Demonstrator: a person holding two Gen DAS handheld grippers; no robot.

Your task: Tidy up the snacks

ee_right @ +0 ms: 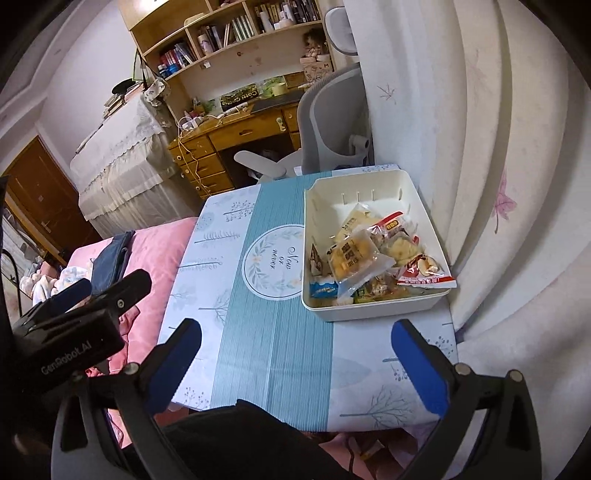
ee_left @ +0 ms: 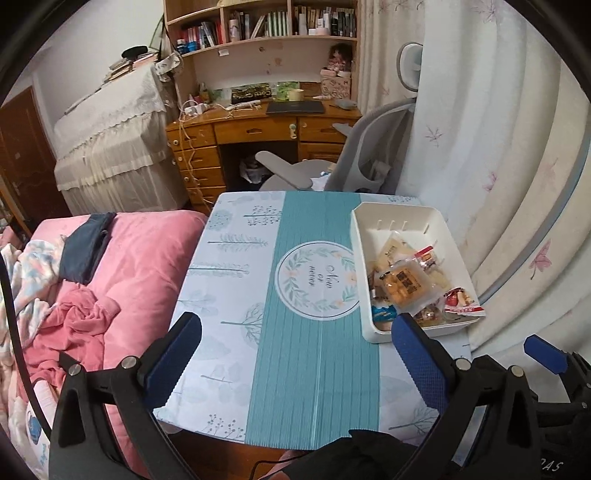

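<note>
White bin (ee_right: 424,295) lengthwise toward chair (ee_right: 325,122)

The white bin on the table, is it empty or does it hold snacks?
It holds snacks. The white bin has several wrapped packets piled inside, and a red packet hangs over its rim.

We look across a small table (ee_left: 229,280) under a teal and white patterned cloth. Left of it lies a pink bed (ee_left: 140,258); beyond stand a wooden desk (ee_left: 236,129), a bookshelf (ee_left: 258,26) and a grey chair (ee_left: 369,147). Pale flowered curtains (ee_left: 498,147) hang on the right; a brown door (ee_right: 40,199) stands far left.
</note>
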